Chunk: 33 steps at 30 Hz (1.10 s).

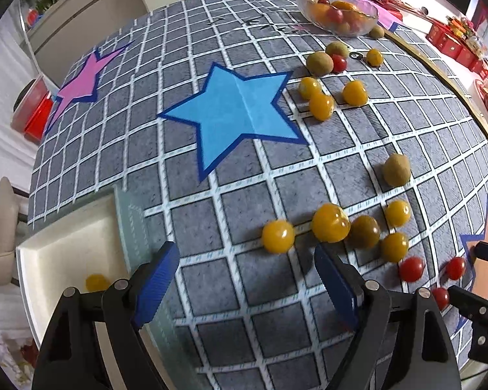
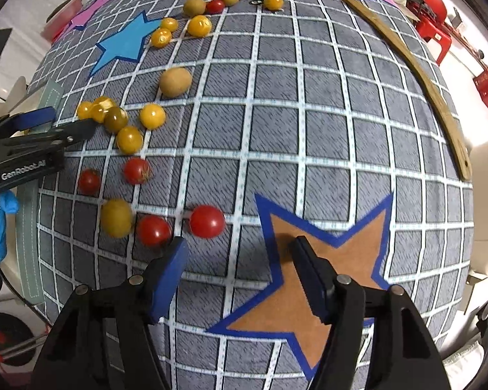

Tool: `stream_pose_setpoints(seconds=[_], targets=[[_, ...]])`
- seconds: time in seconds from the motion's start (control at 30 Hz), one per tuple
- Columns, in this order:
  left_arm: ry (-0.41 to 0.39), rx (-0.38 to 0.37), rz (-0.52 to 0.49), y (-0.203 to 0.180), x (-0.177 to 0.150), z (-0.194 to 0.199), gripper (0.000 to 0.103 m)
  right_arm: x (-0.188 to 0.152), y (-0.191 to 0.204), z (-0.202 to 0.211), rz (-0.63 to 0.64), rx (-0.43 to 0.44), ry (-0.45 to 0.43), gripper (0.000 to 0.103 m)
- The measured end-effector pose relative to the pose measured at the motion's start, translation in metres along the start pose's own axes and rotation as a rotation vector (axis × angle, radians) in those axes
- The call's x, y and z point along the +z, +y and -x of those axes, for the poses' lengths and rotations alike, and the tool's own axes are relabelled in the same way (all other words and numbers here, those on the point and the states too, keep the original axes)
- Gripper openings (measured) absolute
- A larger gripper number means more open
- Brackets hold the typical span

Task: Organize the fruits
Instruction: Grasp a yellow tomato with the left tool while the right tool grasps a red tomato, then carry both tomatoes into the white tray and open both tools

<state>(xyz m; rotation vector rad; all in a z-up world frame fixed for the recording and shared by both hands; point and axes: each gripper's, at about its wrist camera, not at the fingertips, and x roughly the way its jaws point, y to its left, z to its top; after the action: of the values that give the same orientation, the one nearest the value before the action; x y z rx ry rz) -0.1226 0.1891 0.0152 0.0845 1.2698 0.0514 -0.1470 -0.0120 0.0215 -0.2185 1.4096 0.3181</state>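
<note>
Yellow tomatoes (image 1: pixel 330 222), red tomatoes (image 1: pixel 411 269) and green-brown kiwis (image 1: pixel 397 169) lie scattered on the grey checked cloth. My left gripper (image 1: pixel 247 276) is open and empty, just short of a yellow tomato (image 1: pixel 278 236). A white tray (image 1: pixel 65 253) at its left holds one yellow tomato (image 1: pixel 96 282). My right gripper (image 2: pixel 240 269) is open and empty over the orange star (image 2: pixel 312 279), with red tomatoes (image 2: pixel 207 221) just ahead to its left. The left gripper also shows in the right wrist view (image 2: pixel 58 123).
A glass bowl (image 1: pixel 338 9) of mixed tomatoes stands at the far side. A blue star (image 1: pixel 237 113) and a pink star (image 1: pixel 81 81) lie on the cloth. A wooden strip (image 2: pixel 416 65) curves along the right edge. Red boxes (image 1: pixel 452 39) stand beyond the table.
</note>
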Motion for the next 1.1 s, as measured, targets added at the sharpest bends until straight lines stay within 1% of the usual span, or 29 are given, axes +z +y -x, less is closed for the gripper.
stream_pose_setpoints(seconds=[0.07,0.13,0.17,0.2,0.23,0.27,0.3,0.33,0.37,0.4,0.43,0.47,0.53,0.63,0.7,0.93,1.1], targets=[[0.0,-0.002,-0.013,-0.004,0.004,-0.004,0.082,0.007,0.004,-0.003,0.009,-0.004,-0.01,0.07],[-0.001,-0.011,-0.012,-0.006,0.007,-0.003,0.081,0.006,0.002,-0.003,0.018,-0.012,-0.019,0.065],[0.0,-0.01,-0.012,-0.008,0.008,-0.003,0.078,0.011,0.004,-0.005,0.022,-0.015,-0.022,0.062],[0.0,-0.018,-0.009,-0.01,0.008,-0.002,0.076,0.011,0.004,-0.004,0.024,-0.014,-0.024,0.058],[0.002,-0.026,-0.005,-0.012,0.008,-0.001,0.07,0.01,0.004,-0.003,0.025,-0.01,-0.032,0.053],[0.005,-0.035,-0.001,-0.014,0.008,0.0,0.066,0.014,0.006,-0.003,0.027,-0.008,-0.031,0.05],[0.008,-0.043,0.001,-0.016,0.008,0.001,0.063,0.015,0.006,-0.001,0.031,-0.009,-0.031,0.045],[0.01,-0.054,0.002,-0.016,0.01,0.0,0.055,0.019,0.009,-0.001,0.035,-0.01,-0.03,0.039],[0.014,-0.072,0.004,-0.018,0.01,0.001,0.045,0.024,0.014,-0.001,0.039,-0.009,-0.029,0.037],[0.02,-0.101,0.007,-0.019,0.011,0.002,0.039,0.025,0.015,0.0,0.041,-0.002,-0.027,0.029],[0.022,-0.108,0.007,-0.022,0.011,0.003,0.031,0.026,0.016,0.0,0.042,0.012,-0.024,0.022],[0.022,-0.112,0.002,-0.025,0.011,0.004,0.025,0.023,0.017,-0.001,0.04,0.02,-0.022,0.022],[0.03,-0.132,0.006,-0.028,0.011,0.006,0.021,0.023,0.015,-0.001,0.016,0.054,-0.016,0.022],[0.046,-0.192,0.069,-0.02,0.009,0.009,0.021,0.024,0.0,0.002,-0.065,0.117,-0.002,0.022],[0.045,-0.207,0.095,-0.016,0.007,0.013,0.021,0.026,-0.003,0.001,-0.103,0.14,0.0,0.022],[0.052,-0.207,0.113,-0.006,0.001,0.016,0.021,0.03,-0.001,0.0,-0.132,0.153,0.004,0.022],[0.032,-0.212,0.13,0.004,-0.005,0.032,0.021,0.025,-0.005,0.01,-0.14,0.164,-0.004,0.022]])
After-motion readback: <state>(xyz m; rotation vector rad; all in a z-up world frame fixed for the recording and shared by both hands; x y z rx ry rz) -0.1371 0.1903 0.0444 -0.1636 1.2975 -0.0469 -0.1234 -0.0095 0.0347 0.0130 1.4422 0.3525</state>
